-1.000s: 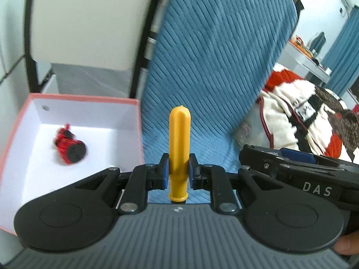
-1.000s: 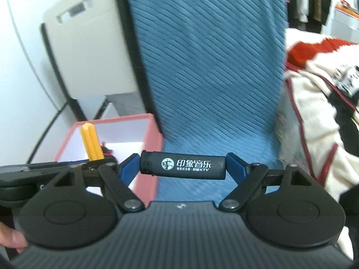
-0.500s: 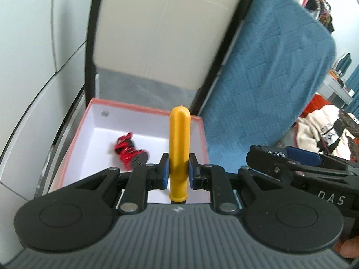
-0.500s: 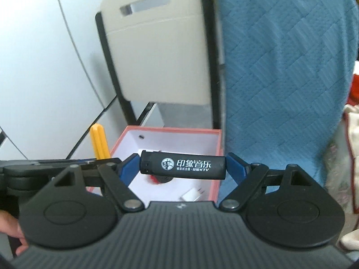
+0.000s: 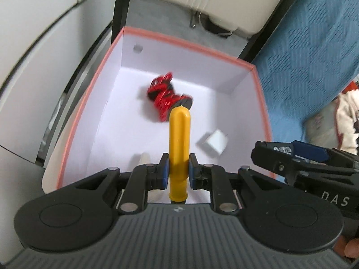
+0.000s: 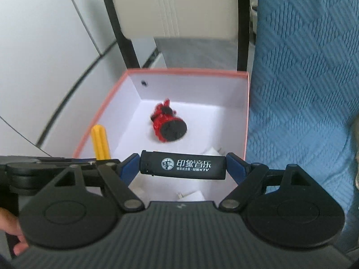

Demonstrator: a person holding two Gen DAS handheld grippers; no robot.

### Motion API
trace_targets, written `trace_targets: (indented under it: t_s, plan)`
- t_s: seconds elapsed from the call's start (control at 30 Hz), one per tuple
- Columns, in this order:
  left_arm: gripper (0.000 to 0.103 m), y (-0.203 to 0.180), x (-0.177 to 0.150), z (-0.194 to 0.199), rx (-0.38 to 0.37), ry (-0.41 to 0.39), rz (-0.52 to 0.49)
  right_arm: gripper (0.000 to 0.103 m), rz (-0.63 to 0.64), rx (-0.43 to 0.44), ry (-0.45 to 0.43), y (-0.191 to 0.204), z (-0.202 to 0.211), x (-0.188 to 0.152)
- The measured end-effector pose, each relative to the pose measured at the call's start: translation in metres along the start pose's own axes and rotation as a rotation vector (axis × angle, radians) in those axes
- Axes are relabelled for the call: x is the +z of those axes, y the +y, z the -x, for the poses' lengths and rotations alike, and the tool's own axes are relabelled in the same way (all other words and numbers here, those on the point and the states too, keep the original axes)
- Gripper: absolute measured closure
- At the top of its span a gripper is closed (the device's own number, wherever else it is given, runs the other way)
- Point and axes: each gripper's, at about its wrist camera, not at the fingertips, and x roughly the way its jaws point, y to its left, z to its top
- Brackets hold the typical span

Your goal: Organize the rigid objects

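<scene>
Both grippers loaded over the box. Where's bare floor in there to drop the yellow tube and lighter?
In the box, bare floor runs along the left wall, left of the red object, and between it and the far wall. The near right is crowded by the white block. Floor under the grippers is hidden.

The red object [image 5: 168, 98] is motion-blurred — unidentifiable; the white adapter [image 6: 211, 152] sits mostly hidden behind the black lighter [image 6: 182, 165].

The black lighter [image 6: 182, 165] reads "印象音乐" and "KTV" (white print); the right hand-held gripper [image 5: 291, 154] shows "DAS".
</scene>
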Motion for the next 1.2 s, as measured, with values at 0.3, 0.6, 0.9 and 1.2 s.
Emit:
trace_targets:
  t_s: [0.3,0.6,0.9,1.2]
  plan:
    - [0.083,0.011,-0.014,-0.035,-0.011,0.07,0.041,0.018,0.011,-0.02,0.084,-0.009,-0.041,-0.022]
    - [0.081,0.017,-0.015,-0.029,-0.003,0.047,0.068,0.013,0.03,-0.02,0.053,-0.01,-0.031,-0.015]
    - [0.061,0.004,-0.014,0.022,-0.001,-0.074,0.062,0.005,-0.009,0.002,-0.037,-0.016,0.01,-0.009]
    - [0.045,-0.029,-0.024,0.094,-0.002,-0.227,0.021,0.005,0.024,0.031,-0.181,-0.016,0.08,-0.008]
